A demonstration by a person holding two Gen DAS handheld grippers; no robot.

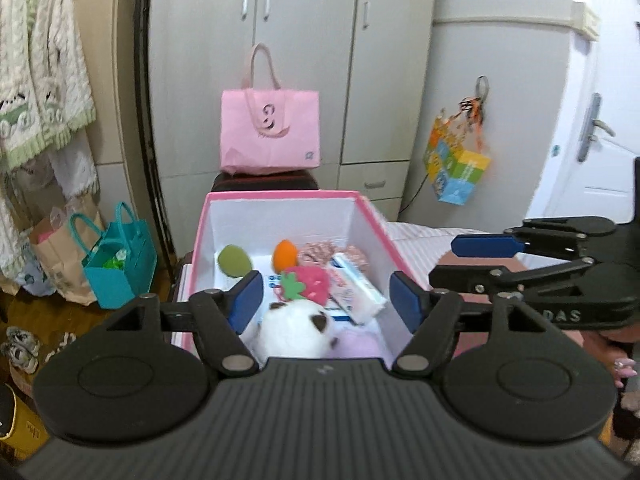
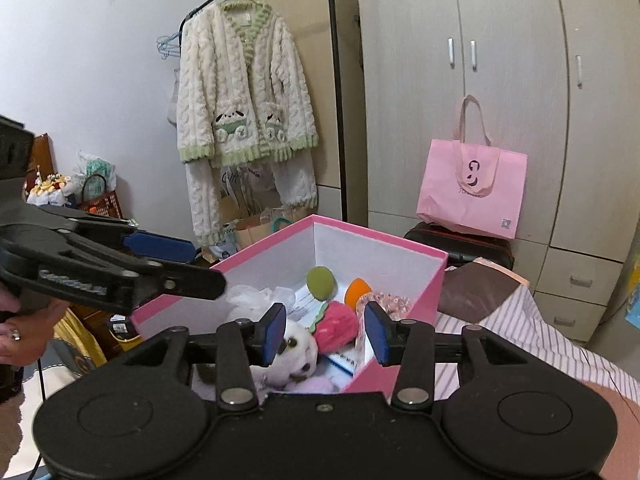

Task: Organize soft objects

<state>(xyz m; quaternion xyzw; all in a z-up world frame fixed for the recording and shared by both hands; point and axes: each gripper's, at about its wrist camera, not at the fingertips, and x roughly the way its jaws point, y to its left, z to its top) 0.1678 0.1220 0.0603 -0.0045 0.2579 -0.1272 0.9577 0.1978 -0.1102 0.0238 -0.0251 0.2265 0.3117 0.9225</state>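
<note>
A pink box with white inner walls point(image 1: 280, 216) point(image 2: 360, 252) stands on the bed. Inside lie a white plush animal point(image 1: 294, 328) point(image 2: 294, 350), a pink strawberry toy point(image 1: 308, 282) point(image 2: 338, 326), a green sponge point(image 1: 234, 262) point(image 2: 320, 278), an orange sponge point(image 1: 285, 254) point(image 2: 357, 290), a floral fabric piece point(image 1: 320, 250) and tissue packs point(image 1: 356, 288). My left gripper point(image 1: 326, 300) is open and empty above the box's near edge. My right gripper point(image 2: 326, 334) is open and empty above the box. Each gripper shows in the other's view, the right one point(image 1: 484, 262) and the left one point(image 2: 188, 262), both open.
A pink tote bag point(image 1: 270, 132) point(image 2: 472, 196) sits on a dark suitcase behind the box. Grey wardrobe doors point(image 1: 312, 60) rise behind. A knitted cardigan point(image 2: 244, 92) hangs on a rack at the left. Teal and paper bags point(image 1: 116, 260) stand on the floor. The bed has a striped sheet point(image 2: 500, 332).
</note>
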